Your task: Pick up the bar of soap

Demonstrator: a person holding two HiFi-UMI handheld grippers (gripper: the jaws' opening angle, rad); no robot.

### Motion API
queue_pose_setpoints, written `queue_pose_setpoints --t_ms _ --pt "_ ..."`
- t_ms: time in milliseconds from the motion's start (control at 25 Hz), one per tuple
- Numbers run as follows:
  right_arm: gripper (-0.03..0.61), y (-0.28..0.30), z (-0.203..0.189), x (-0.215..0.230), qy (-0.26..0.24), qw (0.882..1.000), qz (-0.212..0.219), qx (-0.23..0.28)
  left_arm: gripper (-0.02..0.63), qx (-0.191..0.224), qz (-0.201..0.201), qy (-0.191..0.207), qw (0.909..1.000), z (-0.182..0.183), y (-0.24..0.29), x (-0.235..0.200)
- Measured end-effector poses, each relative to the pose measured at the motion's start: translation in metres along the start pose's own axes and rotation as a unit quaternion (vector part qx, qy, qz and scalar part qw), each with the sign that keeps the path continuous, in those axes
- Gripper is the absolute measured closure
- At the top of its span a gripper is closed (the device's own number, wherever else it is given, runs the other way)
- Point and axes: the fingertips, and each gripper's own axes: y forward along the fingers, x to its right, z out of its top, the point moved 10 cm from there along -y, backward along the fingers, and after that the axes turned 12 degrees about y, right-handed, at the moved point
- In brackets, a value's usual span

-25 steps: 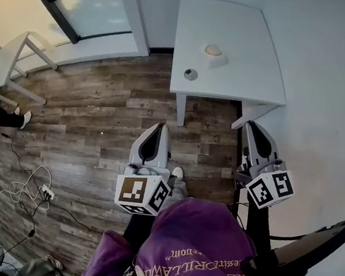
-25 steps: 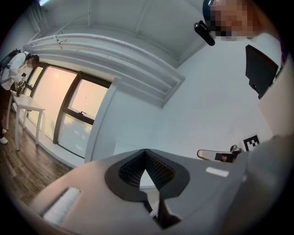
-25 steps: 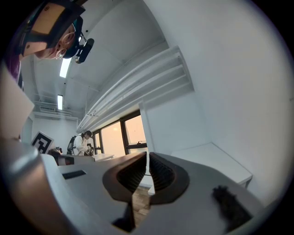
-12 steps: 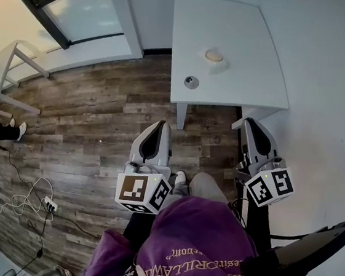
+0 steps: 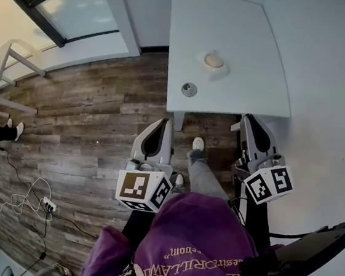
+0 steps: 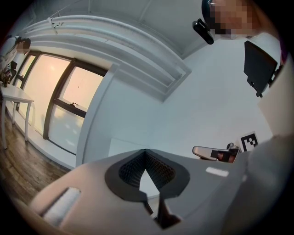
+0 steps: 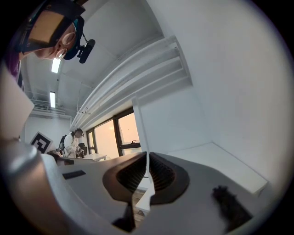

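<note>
While the bar of soap (image 5: 213, 60) lies in its white dish (image 5: 218, 72) on the white table (image 5: 257, 45), well ahead of us, our left gripper (image 5: 160, 125) and right gripper (image 5: 247, 119) are both closed and empty. We judge it hard, light and slippery, so we should pinch its sides.

Bar of soap (image 5: 213, 60): small, oval, pale tan with a rounded top. It lies flat in a shallow white dish (image 5: 221, 72) on the white table (image 5: 258, 39), about mid-table. A small round metal piece (image 5: 189, 89) sits nearer and to its left, clearly apart from it.
</note>
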Motion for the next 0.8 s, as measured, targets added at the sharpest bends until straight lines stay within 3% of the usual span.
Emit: queue_pose_setpoints --t_ms 320,800 --pt "0.569 0.072 0.019 0.049 -0.004 1.000 0.019 -0.012 0.609 0.000 -0.003 0.020 0.9998 0.016 0.083 -0.011" --pt "0.569 0.149 0.043 0.124 0.007 0.998 0.032 -0.056 0.609 -0.020 0.019 0.006 0.9996 0.025 0.181 -0.015"
